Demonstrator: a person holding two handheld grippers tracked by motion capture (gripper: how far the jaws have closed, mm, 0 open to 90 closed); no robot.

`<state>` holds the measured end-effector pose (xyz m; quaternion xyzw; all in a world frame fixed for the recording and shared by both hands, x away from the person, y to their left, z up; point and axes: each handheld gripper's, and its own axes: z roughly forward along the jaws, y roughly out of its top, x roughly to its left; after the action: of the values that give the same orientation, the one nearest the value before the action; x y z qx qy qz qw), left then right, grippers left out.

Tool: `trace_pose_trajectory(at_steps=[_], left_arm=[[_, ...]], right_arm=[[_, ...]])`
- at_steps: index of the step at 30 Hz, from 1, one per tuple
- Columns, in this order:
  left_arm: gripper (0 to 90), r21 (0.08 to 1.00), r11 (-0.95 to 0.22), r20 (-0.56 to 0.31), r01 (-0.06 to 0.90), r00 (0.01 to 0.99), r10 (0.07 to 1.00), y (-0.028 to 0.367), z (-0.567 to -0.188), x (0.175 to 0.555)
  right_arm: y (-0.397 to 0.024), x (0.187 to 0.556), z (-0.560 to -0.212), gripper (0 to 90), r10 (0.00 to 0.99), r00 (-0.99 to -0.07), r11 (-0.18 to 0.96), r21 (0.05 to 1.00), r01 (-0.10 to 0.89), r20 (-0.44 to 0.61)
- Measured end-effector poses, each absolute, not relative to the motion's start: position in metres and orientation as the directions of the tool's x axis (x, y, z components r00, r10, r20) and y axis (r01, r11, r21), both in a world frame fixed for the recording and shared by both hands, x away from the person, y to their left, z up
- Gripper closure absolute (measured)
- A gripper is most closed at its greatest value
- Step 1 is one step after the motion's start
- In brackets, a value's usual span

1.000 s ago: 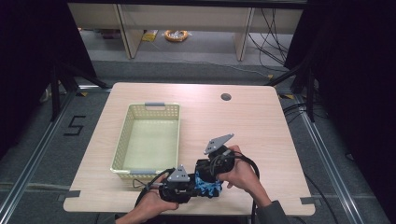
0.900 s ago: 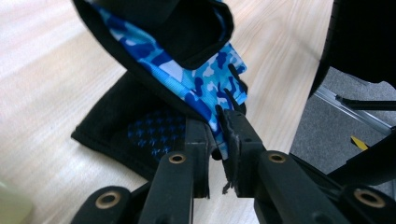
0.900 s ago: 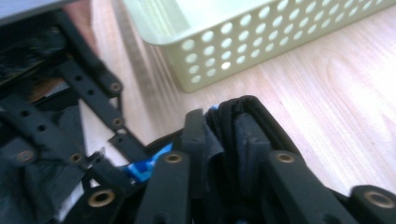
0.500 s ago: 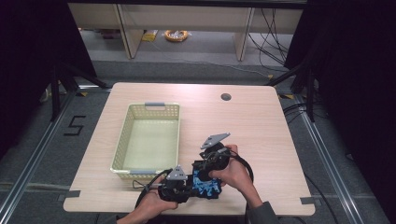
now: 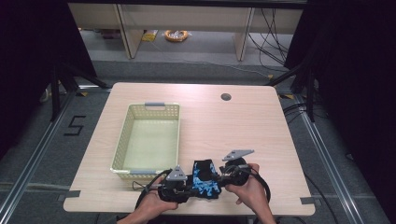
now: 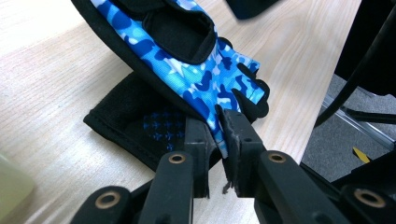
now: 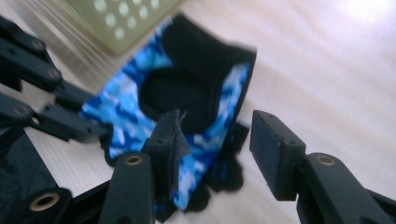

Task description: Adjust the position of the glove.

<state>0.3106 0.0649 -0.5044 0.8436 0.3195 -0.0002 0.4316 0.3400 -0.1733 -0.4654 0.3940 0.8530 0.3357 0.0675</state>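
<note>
Left tool (image 6: pixel 218 140) clamped on glove (image 6: pixel 187 70)

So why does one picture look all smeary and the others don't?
The right gripper view is blurred, smearing the blue camouflage fingerless glove and the pale yellow plastic basket, with glare top right; the left gripper view and the high view are sharper.

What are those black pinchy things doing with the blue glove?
A person sits at a wooden table with a pinching tool in each hand. The left tool is clamped on the edge of a blue camouflage glove, lifting it off a second, black glove lying underneath. The right tool has just been closing, but its jaws stand apart around the glove's other end without gripping it. A pale yellow basket waits beside them.
</note>
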Motion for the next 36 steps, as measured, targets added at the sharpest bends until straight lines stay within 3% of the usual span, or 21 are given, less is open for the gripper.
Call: trace_pose_trajectory(at_steps=[6,11,13,14,15,18,29,34,36], left_arm=[[79.5,0.734,-0.418,-0.275,0.535,0.798,0.537,0.064,-0.504,0.310],[79.6,0.730,-0.436,-0.262,0.526,0.805,0.533,0.064,-0.504,0.309],[79.7,0.732,-0.437,-0.261,0.523,0.808,0.529,0.062,-0.505,0.308],[79.7,0.732,-0.437,-0.261,0.523,0.808,0.529,0.062,-0.505,0.308],[79.7,0.731,-0.422,-0.277,0.536,0.798,0.535,0.061,-0.505,0.307],[79.7,0.737,-0.439,-0.257,0.514,0.814,0.522,0.061,-0.505,0.307],[81.7,0.778,-0.401,-0.264,0.484,0.830,0.491,0.051,-0.486,0.289],[82.0,0.783,-0.406,-0.259,0.471,0.841,0.476,0.040,-0.485,0.280],[82.0,0.785,-0.402,-0.262,0.471,0.841,0.473,0.033,-0.487,0.280]], right_arm=[[-0.169,0.333,-0.481,56.7,0.737,-0.643,0.450,0.557,0.697,0.209],[-0.165,0.336,-0.489,59.9,0.722,-0.671,0.478,0.580,0.660,0.169],[-0.160,0.334,-0.493,73.2,0.711,-0.686,0.502,0.571,0.649,0.155],[-0.160,0.334,-0.493,73.2,0.711,-0.686,0.502,0.571,0.649,0.155],[-0.162,0.334,-0.497,83.8,0.700,-0.703,0.514,0.591,0.622,0.130],[-0.164,0.334,-0.493,88.7,0.690,-0.717,0.531,0.599,0.599,0.105],[-0.161,0.329,-0.457,90.0,0.636,-0.771,0.572,0.663,0.482,0.012],[-0.151,0.333,-0.452,90.0,0.573,-0.819,0.624,0.641,0.447,0.013],[-0.142,0.338,-0.452,90.0,0.510,-0.860,0.663,0.647,0.378,-0.020]])
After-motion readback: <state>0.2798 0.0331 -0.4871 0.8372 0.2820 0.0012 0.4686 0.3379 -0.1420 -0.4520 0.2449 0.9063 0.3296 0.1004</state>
